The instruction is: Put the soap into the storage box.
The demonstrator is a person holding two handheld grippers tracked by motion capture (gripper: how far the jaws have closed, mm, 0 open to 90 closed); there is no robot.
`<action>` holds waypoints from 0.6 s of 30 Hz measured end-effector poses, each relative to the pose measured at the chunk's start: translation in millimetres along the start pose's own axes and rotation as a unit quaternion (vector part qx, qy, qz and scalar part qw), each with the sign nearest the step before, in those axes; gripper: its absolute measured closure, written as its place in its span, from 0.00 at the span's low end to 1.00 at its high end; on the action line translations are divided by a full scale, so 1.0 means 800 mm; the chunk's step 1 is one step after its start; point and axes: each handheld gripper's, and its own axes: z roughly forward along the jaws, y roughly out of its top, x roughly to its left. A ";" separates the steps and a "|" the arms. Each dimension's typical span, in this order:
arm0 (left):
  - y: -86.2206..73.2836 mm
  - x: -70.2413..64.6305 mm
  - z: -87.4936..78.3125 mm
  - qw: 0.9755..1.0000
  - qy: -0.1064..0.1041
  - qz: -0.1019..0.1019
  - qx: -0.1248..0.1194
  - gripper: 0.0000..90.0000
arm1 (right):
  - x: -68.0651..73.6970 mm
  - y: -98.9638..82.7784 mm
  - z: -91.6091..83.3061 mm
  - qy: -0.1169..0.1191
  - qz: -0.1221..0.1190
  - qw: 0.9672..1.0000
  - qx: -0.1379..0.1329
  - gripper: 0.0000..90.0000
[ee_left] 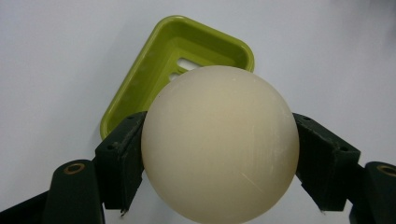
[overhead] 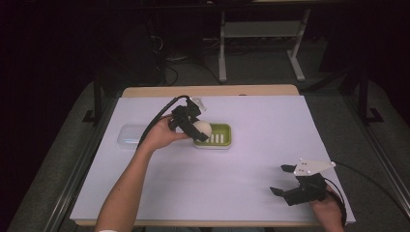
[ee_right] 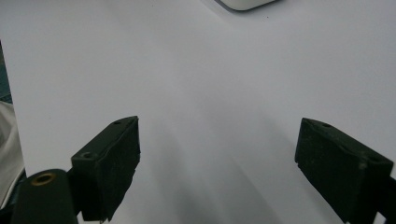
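A cream-white ball (overhead: 203, 128) sits between the black jaws of my left gripper (overhead: 199, 129), which is shut on it. It hangs just over the left end of a green slotted soap dish (overhead: 221, 137) at mid-table. In the left gripper view the ball (ee_left: 219, 144) covers much of the dish (ee_left: 140, 79), and both pads (ee_left: 123, 158) press its sides. My right gripper (overhead: 279, 179) stands open near the front right of the table, low over the bare white sheet. In the right gripper view its jaws are wide apart around my right gripper (ee_right: 217, 163), with nothing between them.
A clear plastic lid or tray (overhead: 129, 135) lies left of the dish, under the person's left wrist. The white sheet (overhead: 241, 164) covers the tabletop. A pale rounded edge (ee_right: 243, 3) shows at the top of the right gripper view. Table legs and cables stand beyond the far edge.
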 end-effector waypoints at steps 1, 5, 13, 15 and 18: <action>0.002 0.001 0.001 1.000 0.000 0.004 0.003 0.28 | 0.000 0.000 0.000 0.000 0.000 1.000 0.000 0.15; 0.008 0.005 0.005 1.000 -0.001 0.004 0.000 0.28 | -0.001 0.000 -0.001 -0.001 -0.002 1.000 -0.001 0.15; 0.016 0.007 0.017 1.000 0.001 0.007 -0.003 0.28 | -0.001 0.000 -0.002 -0.002 -0.001 1.000 -0.003 0.15; 0.016 0.008 0.021 1.000 0.000 0.002 -0.003 0.28 | -0.001 0.000 -0.002 -0.002 -0.001 1.000 -0.003 0.15; 0.016 0.011 0.025 1.000 0.000 0.001 -0.003 0.28 | -0.001 -0.001 -0.003 -0.003 0.003 1.000 -0.002 0.15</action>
